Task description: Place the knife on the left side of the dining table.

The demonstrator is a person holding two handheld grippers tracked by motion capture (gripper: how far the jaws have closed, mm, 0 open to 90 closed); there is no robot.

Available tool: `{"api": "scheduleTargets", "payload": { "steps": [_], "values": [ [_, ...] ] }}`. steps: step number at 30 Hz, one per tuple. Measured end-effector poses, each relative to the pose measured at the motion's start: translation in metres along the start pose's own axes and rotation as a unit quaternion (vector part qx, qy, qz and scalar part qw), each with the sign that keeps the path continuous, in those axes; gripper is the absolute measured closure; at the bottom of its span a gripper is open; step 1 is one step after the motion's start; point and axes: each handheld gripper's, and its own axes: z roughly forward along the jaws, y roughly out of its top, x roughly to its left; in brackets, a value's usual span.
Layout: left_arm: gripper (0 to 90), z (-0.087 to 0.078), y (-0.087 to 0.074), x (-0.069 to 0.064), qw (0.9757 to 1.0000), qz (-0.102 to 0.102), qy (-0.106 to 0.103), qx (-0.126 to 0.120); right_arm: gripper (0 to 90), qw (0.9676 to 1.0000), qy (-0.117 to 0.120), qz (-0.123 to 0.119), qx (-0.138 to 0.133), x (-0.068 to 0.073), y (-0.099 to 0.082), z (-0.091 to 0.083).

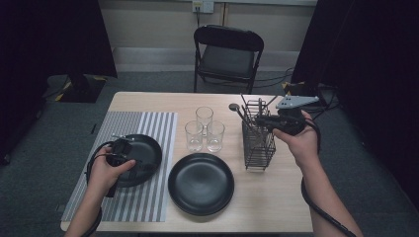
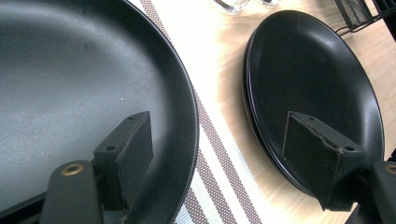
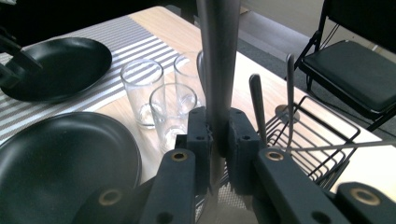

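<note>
Steel utensil [image 3: 218, 56] in clamped hand-held gripper [image 3: 217, 140]

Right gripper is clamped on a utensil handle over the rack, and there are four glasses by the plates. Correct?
Not quite: three glasses, not four, as the high view shows. The rest holds: the right gripper is clamped on a utensil handle over the rack, beside the plates.

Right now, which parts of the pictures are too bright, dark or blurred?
High view: dim, corners black. Left gripper view: the wooden table is washed out by glare. Right gripper view: the utensil handle in the right gripper is too close and blurred; the glasses stay sharp.
</note>
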Motion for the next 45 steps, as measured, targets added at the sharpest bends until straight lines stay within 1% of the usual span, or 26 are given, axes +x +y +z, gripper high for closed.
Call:
{"api": "scheduleTargets", "payload": {
  "steps": [2,5,6,7,9,11,16,24,28,31,36,45],
  "values": [
    [24.0,0.0,0.0,0.0,1.0,0.003,-0.001,0.002,81.8,1.0,-0.001,-0.001,-0.002,0.001,0.004,-0.002],
    [24.0,0.0,0.0,0.0,1.0,0.0,-0.002,0.0,81.8,1.0,-0.003,-0.006,-0.002,0.002,0.009,-0.004],
    [24.0,-0.001,0.0,0.0,1.0,0.004,-0.002,0.002,81.8,1.0,-0.004,-0.008,-0.003,0.003,0.011,-0.005],
    [24.0,0.0,0.0,-0.001,1.0,-0.001,-0.003,-0.002,81.8,1.0,-0.004,-0.008,-0.004,0.003,0.013,-0.005],
    [24.0,-0.001,0.0,0.0,1.0,0.003,-0.002,-0.001,81.8,0.9999,-0.005,-0.009,-0.005,0.004,0.017,-0.007],
    [24.0,-0.001,0.0,-0.001,1.0,0.002,-0.004,-0.001,81.8,0.9999,-0.007,-0.01,-0.008,0.006,0.02,-0.008],
    [23.9,-0.002,0.0,-0.001,1.0,0.002,-0.002,-0.003,81.8,0.9998,-0.009,-0.014,-0.012,0.008,0.027,-0.011],
    [23.9,-0.003,0.0,-0.003,1.0,0.004,-0.004,-0.004,81.8,0.9995,-0.013,-0.019,-0.024,0.014,0.041,-0.02],
    [23.9,-0.004,0.0,-0.003,1.0,0.004,-0.003,-0.004,81.8,0.9993,-0.011,-0.022,-0.029,0.017,0.046,-0.022],
    [23.9,-0.003,0.0,-0.003,1.0,0.007,-0.003,-0.002,81.8,0.9991,-0.006,-0.023,-0.035,0.022,0.052,-0.024],
    [23.9,-0.003,0.0,-0.004,1.0,0.006,-0.003,-0.005,81.9,0.9989,0.001,-0.023,-0.041,0.027,0.058,-0.025],
    [23.9,-0.002,-0.001,-0.005,0.9999,0.009,-0.003,0.004,81.8,0.9982,0.015,-0.022,-0.055,0.038,0.063,-0.025]
  ]
}}
